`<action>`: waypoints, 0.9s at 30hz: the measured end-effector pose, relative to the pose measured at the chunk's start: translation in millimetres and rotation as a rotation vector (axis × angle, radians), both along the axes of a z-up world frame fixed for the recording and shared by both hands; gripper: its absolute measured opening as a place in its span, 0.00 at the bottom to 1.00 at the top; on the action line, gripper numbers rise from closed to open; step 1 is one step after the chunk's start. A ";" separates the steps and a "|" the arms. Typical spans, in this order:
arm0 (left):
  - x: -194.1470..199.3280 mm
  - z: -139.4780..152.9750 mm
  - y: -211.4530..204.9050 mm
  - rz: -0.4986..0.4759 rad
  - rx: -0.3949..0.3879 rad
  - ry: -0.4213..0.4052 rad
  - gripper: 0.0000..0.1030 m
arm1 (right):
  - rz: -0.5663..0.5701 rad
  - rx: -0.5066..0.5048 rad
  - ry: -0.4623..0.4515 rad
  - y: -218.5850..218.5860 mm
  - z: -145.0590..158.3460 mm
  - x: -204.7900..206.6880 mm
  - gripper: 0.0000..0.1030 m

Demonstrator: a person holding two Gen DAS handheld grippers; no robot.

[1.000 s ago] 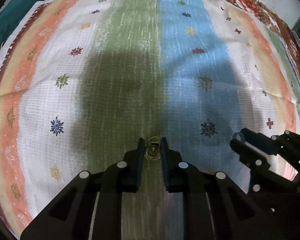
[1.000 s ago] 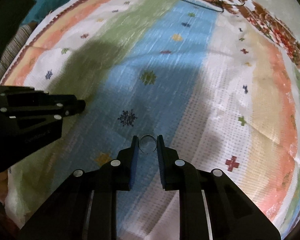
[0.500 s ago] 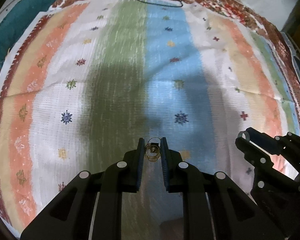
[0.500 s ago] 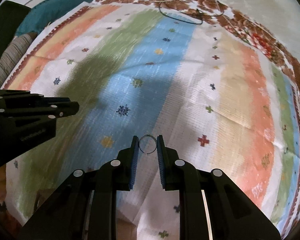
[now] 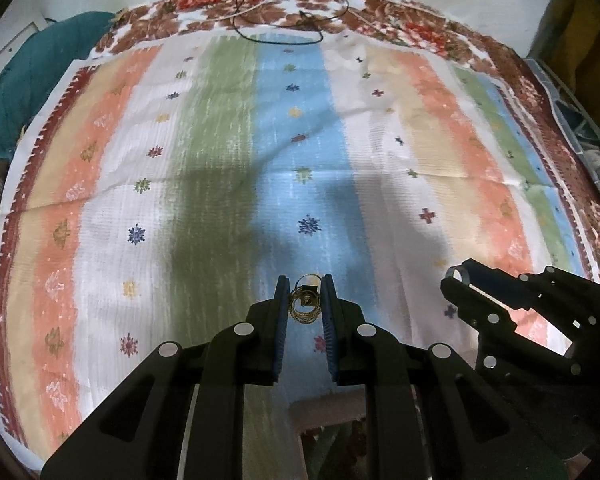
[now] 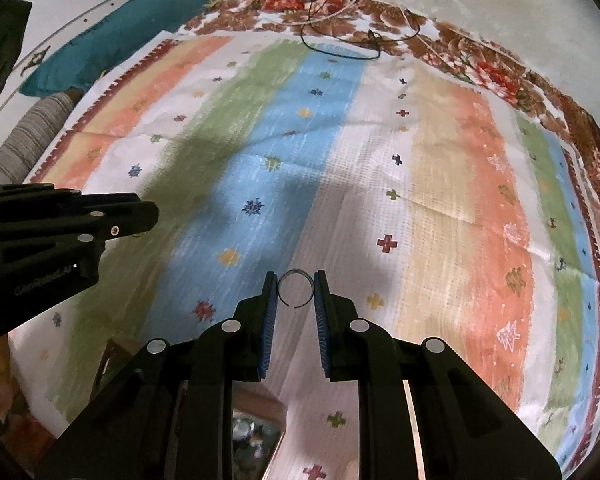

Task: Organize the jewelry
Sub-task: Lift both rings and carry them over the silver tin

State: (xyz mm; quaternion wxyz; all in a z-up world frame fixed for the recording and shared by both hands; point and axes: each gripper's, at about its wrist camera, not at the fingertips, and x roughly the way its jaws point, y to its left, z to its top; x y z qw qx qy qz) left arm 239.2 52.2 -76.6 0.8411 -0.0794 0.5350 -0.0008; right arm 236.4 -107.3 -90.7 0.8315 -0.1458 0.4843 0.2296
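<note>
Left wrist view: left gripper [image 5: 304, 300] has its jaws pinching a gold earring [image 5: 305, 307], a small tangle of thin wire hoops with a tiny square bit in the middle. It hangs above the cloth [image 5: 220, 160], over the blue stripe. The right gripper [image 5: 500, 312] is off to the right, a silver ring [image 5: 456, 273] poking out of its tip. The earring looks held only by the outer hoops, so I'd guess a jolt or a squeeze could bend the wire or let it slide out.

Right wrist view: right gripper [image 6: 296, 290], jaws pinching that ring [image 6: 296, 289], a thin, smooth, open metal band touching both blue ribbed pads. Smooth and springy, so it might twist or pop free, and it would be hard to spot on the busy cloth [image 6: 440, 160]. The cloth is a coarse weave with striped colours and little stitched flowers and crosses. A thin black cable [image 6: 340, 46] lies at the far edge.
</note>
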 end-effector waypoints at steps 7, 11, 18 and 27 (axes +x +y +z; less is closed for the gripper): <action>-21.2 16.5 -8.3 -0.010 0.000 -0.039 0.15 | 0.006 0.025 -0.027 -6.0 13.5 -19.3 0.19; -31.2 26.4 -14.2 -0.010 -0.003 -0.062 0.15 | -0.005 0.037 -0.036 -11.9 17.5 -27.5 0.19; -54.0 42.2 -30.2 -0.055 -0.018 -0.101 0.15 | -0.015 0.065 -0.061 -22.3 28.5 -48.2 0.19; -84.6 51.9 -36.8 -0.084 -0.039 -0.132 0.15 | -0.008 0.085 -0.081 -30.7 36.2 -76.5 0.19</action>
